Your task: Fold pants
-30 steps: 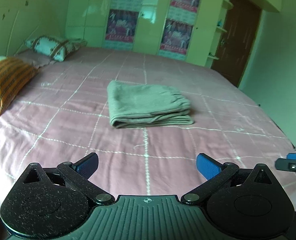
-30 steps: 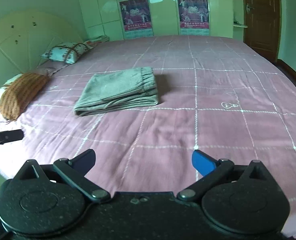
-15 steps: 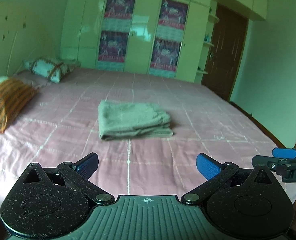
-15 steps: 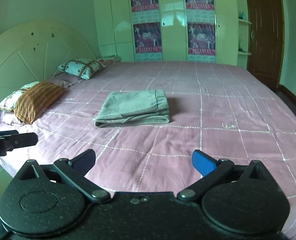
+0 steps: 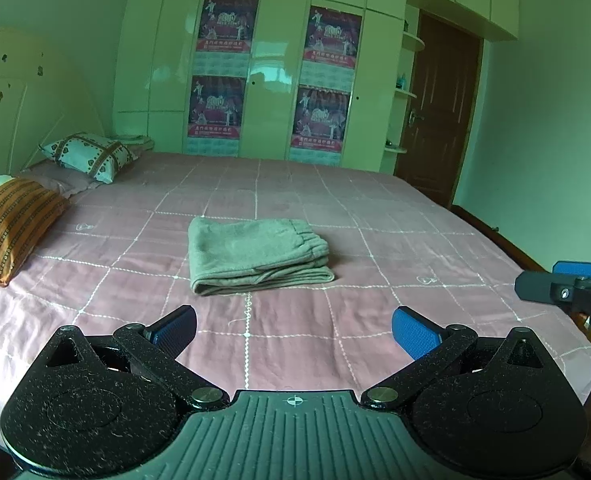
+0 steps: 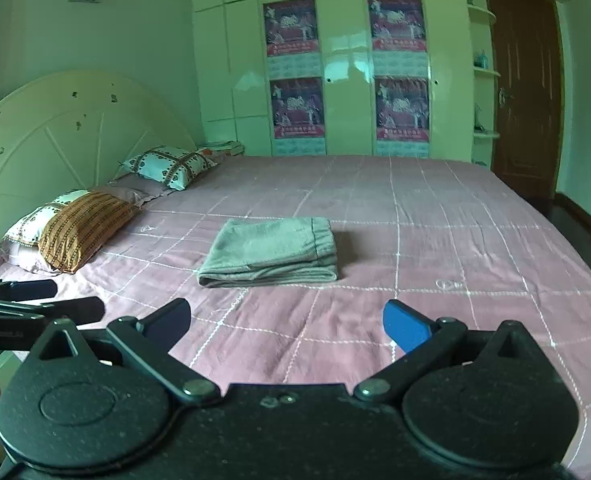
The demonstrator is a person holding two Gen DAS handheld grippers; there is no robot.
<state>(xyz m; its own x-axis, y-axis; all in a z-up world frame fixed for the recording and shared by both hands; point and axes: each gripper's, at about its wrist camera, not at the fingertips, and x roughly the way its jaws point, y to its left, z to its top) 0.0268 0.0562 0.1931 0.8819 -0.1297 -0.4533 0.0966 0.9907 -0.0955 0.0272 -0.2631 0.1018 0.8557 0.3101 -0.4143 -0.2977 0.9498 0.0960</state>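
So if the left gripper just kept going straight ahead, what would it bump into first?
Probably the folded pants. The left gripper hangs open above the pink bedspread, pointing roughly at that bundle with nothing between. If its line runs higher than it looks, it would pass over and reach the wardrobe instead.

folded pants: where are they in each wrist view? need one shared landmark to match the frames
Left wrist: folded pants sit just left of centre on the bed, beyond the open left claw.
Right wrist: folded pants left of centre, beyond the open right claw.
Shared landmark: the orange striped pillow, left of the pants.
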